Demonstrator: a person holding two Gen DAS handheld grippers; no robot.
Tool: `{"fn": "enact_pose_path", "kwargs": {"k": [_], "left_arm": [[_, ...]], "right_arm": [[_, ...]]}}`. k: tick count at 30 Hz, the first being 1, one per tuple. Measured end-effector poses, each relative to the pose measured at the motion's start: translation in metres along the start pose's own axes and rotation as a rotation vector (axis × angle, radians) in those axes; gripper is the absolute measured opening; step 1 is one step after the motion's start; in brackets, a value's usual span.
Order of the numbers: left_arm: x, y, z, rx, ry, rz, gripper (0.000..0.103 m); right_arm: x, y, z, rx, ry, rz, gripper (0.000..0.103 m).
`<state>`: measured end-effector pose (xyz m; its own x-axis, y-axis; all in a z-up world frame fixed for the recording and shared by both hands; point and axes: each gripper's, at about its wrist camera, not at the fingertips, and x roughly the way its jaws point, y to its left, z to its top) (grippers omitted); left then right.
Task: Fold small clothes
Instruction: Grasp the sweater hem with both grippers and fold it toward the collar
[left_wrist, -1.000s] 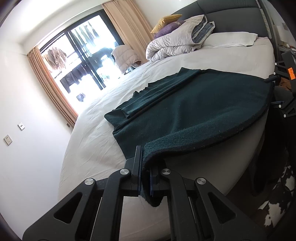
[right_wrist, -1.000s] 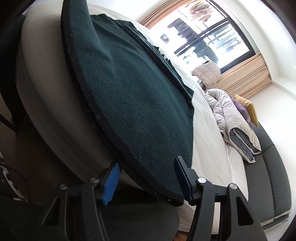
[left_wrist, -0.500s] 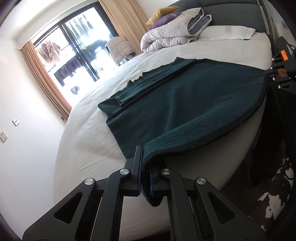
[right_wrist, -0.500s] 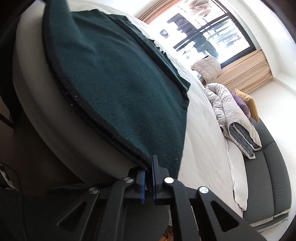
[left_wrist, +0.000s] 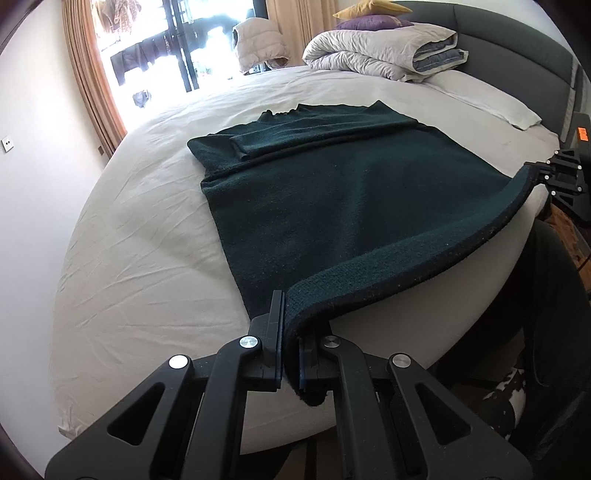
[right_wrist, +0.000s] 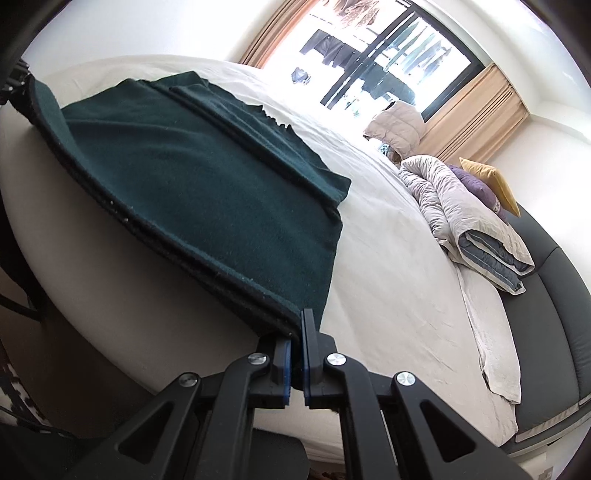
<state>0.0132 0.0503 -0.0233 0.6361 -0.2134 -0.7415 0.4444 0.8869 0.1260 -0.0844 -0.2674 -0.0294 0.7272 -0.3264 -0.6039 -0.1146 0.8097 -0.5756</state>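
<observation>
Dark green wool: a knitted sweater (left_wrist: 332, 192) is spread flat on the bed, with its bottom edge hanging just past the near side of the mattress.
Sweater top: the neck end is laid toward the window, and one sleeve (left_wrist: 317, 136) is folded across the chest.
Left gripper (left_wrist: 290, 354): pinched tight on one bottom corner of the sweater – the cloth is squeezed between the two black fingers, and a little tail of it sticks out below.
Right gripper (right_wrist: 297, 354): clamped on the other bottom corner; the jaws have just been closing, and the green cloth is caught between the blue pads (right_wrist: 285, 365).
Hem: the thick bottom edge (left_wrist: 424, 254) is held up off the bed between the two grippers and sags a little in the middle.
Other view of the right gripper: it is seen far off at the right side of the left camera's picture, at the end of the hem.
Bed (left_wrist: 147, 229): it is covered with a wrinkled white sheet, with a dark grey headboard (left_wrist: 517, 48) behind it.
Bedding: a rolled-up pale quilt (left_wrist: 380, 48) is set near the headboard, with a purple pillow (left_wrist: 369, 23) and a yellow pillow (left_wrist: 364, 5) behind it – a white pillow (left_wrist: 484, 99) lies beside them.
Window (right_wrist: 373, 48): bright light comes through, with tan curtains (right_wrist: 476, 110) at the sides and clothes hung outside.
</observation>
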Motion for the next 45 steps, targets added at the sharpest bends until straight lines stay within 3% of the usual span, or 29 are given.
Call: {"fn": "enact_pose_path", "kwargs": {"k": [15, 25, 38, 45], "left_arm": [[-0.002, 0.016, 0.027, -0.065, -0.028, -0.013, 0.004], [0.013, 0.047, 0.089, -0.101, -0.091, 0.003, 0.004], [0.092, 0.096, 0.201, -0.12, -0.087, 0.049, 0.003], [0.159, 0.133, 0.244, -0.164, -0.018, 0.036, 0.003]], "right_arm": [[0.01, -0.02, 0.028, 0.061, -0.025, 0.021, 0.003], [0.047, -0.062, 0.084, 0.162, -0.069, 0.041, 0.003], [0.16, -0.11, 0.169, 0.229, 0.008, 0.095, 0.003], [0.222, -0.126, 0.201, 0.283, 0.071, 0.164, 0.003]]}}
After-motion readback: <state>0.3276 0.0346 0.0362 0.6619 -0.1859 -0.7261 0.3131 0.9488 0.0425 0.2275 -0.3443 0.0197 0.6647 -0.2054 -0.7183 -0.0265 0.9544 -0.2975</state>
